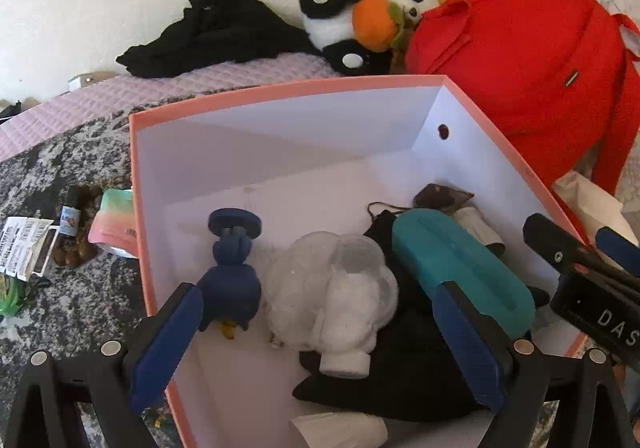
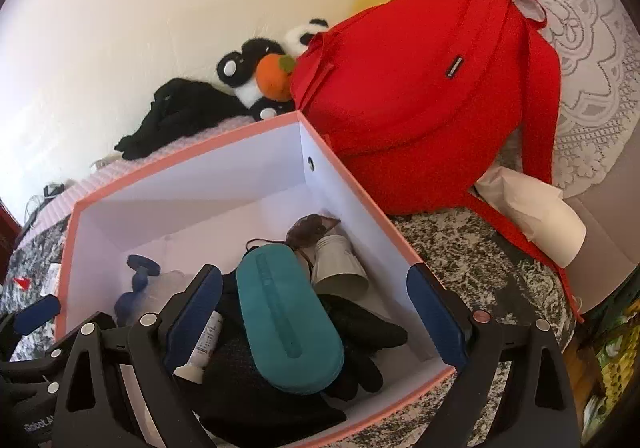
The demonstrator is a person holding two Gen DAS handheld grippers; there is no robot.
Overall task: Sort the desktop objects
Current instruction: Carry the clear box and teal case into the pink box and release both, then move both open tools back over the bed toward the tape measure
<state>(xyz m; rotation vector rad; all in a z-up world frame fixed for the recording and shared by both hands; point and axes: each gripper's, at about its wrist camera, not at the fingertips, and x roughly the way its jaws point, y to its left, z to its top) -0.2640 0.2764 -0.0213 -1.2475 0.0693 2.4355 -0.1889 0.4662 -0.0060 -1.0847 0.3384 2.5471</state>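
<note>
Inside pink-rimmed box (image 2: pixel 192 164): teal case (image 2: pixel 288 328), clear bottle (image 1: pixel 332 288), black glove (image 2: pixel 360 336).

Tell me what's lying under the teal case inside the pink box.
The teal case rests on black fabric and a black glove in the pink box. A white tube pokes out beside it. Anything beneath the fabric is covered.
</note>
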